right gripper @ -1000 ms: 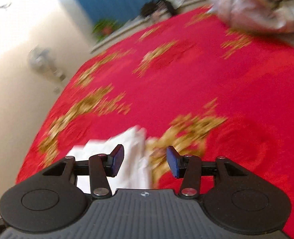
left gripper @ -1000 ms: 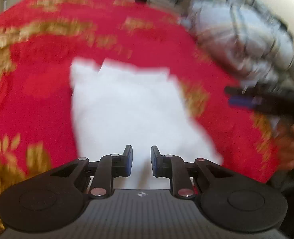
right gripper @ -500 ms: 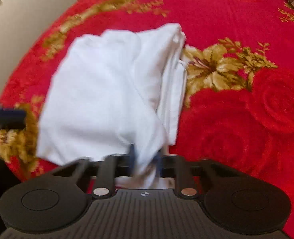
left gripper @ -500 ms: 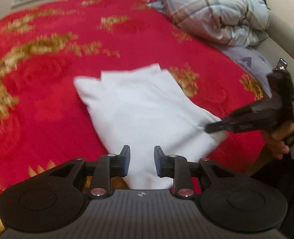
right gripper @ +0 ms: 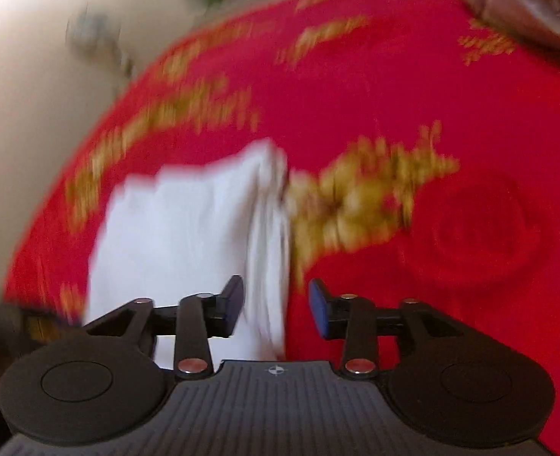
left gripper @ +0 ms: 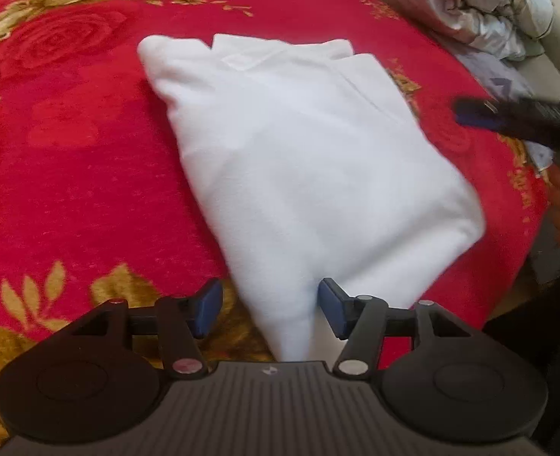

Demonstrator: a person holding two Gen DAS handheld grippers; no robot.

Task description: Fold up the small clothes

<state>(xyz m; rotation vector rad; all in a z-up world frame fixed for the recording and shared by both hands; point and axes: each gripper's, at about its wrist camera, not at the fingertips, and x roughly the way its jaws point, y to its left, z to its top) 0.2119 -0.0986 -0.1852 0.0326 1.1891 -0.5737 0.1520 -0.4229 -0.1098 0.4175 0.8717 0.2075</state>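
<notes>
A folded white garment [left gripper: 302, 159] lies on a red bedspread with gold flowers [left gripper: 71, 174]. My left gripper [left gripper: 268, 309] is open, its fingers either side of the garment's near corner. My right gripper [right gripper: 276, 306] is open too, just above the garment's folded edge [right gripper: 189, 224]; that view is blurred. In the left wrist view the right gripper [left gripper: 508, 117] hangs above the garment's right side, with the hand behind it.
A rumpled plaid quilt [left gripper: 470, 0] is heaped at the far right of the bed and also shows in the right wrist view [right gripper: 527, 3]. The bed's edge runs along the right [left gripper: 538, 228]. A pale wall [right gripper: 33, 76] stands to the left of the bed.
The right gripper let go of the garment's corner, opened and pulled back and up. The left gripper opened wider and moved in over the garment's near corner.
</notes>
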